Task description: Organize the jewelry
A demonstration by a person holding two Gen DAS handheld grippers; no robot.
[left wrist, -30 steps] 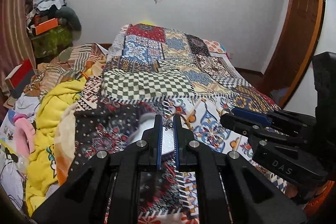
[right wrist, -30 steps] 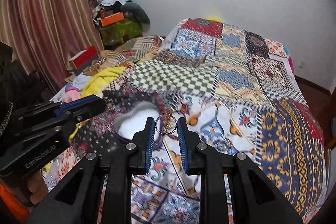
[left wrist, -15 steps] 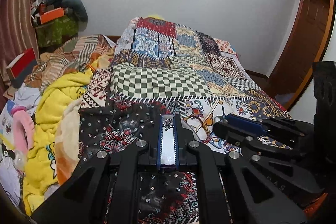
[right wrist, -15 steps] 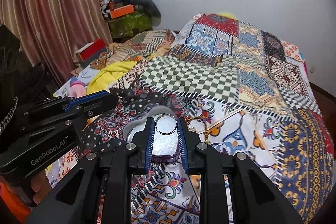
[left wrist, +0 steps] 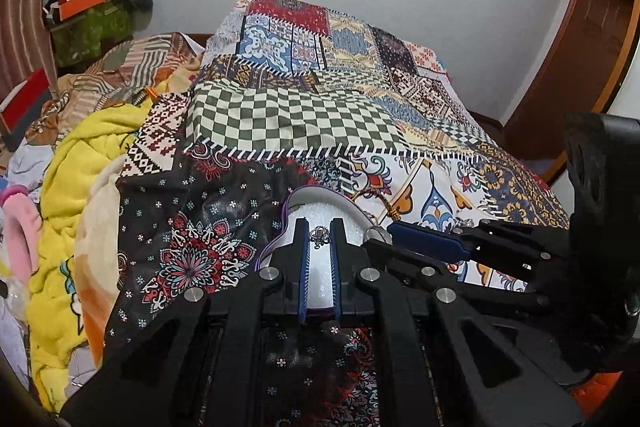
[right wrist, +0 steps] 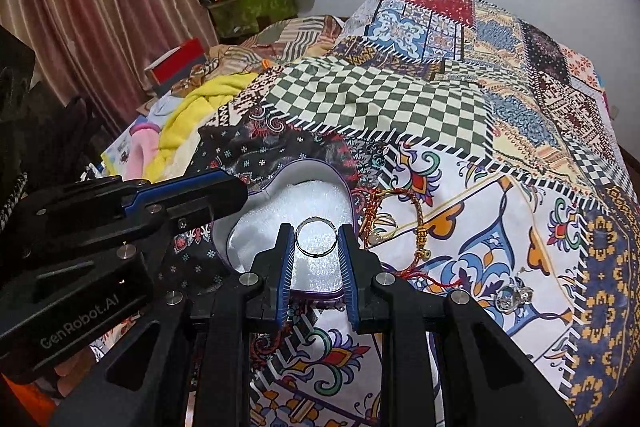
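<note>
So the plain silver ring is pinched edge-on between the right gripper tips, hanging right over the white padding of the heart-shaped box. The left gripper is doing the same thing with a small ornate ring, clamped between its blue pads over that same box, and the 2 tools sit really close, the right one just off the left one's right side.

My worry is a collision: both are crowding 1 small box, so a bump could knock a ring loose onto the busy patterned bedspread, where it'd be a pain to spot. The bracelet and more rings lie to the right gripper's right, and a sloppy release could bounce off the rim.
</note>
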